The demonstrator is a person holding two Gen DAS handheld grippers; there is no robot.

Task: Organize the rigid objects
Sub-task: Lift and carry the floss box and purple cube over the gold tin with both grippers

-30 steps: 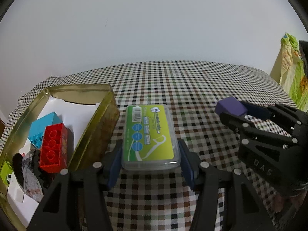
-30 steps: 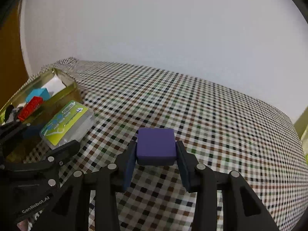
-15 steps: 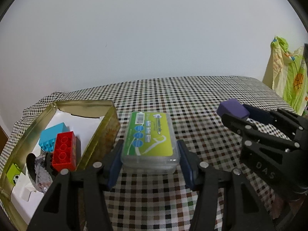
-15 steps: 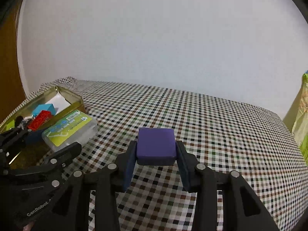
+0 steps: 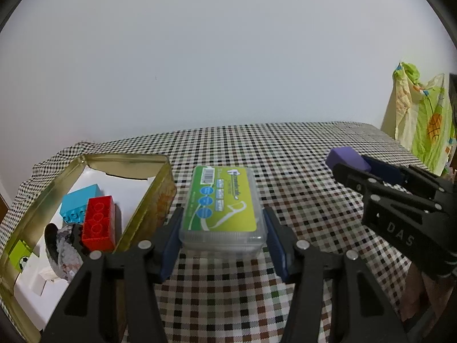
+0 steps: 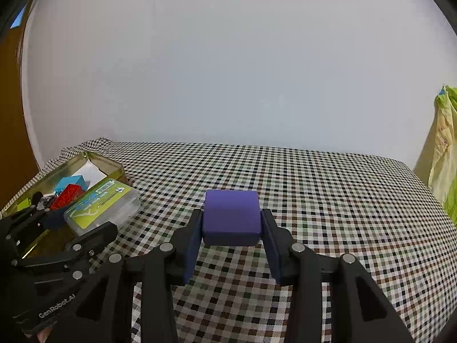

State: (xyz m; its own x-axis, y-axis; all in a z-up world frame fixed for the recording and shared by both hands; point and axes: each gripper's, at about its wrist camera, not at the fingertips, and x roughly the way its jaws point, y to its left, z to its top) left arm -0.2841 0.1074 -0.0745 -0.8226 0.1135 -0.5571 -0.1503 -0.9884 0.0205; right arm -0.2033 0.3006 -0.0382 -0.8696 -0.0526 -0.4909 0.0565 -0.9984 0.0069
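My left gripper (image 5: 222, 230) is shut on a clear floss-pick box with a green label (image 5: 224, 214), held above the checkered tablecloth just right of the gold tin (image 5: 160, 191). The box also shows in the right wrist view (image 6: 100, 208). My right gripper (image 6: 231, 228) is shut on a purple block (image 6: 231, 214) and holds it above the cloth; it shows at the right of the left wrist view (image 5: 347, 157). The tin holds a red brick (image 5: 98, 223), a blue brick (image 5: 80, 203), a green piece (image 5: 20, 257) and a dark beaded item (image 5: 61, 245).
The checkered tablecloth (image 6: 328, 194) covers the table up to a white wall. A yellow-green patterned bag (image 5: 422, 123) hangs at the far right. The tin (image 6: 114, 168) sits at the table's left end on white paper lining.
Both grippers have risen and tilted up, each still holding its object. The table and tin now appear lower and farther in both views.
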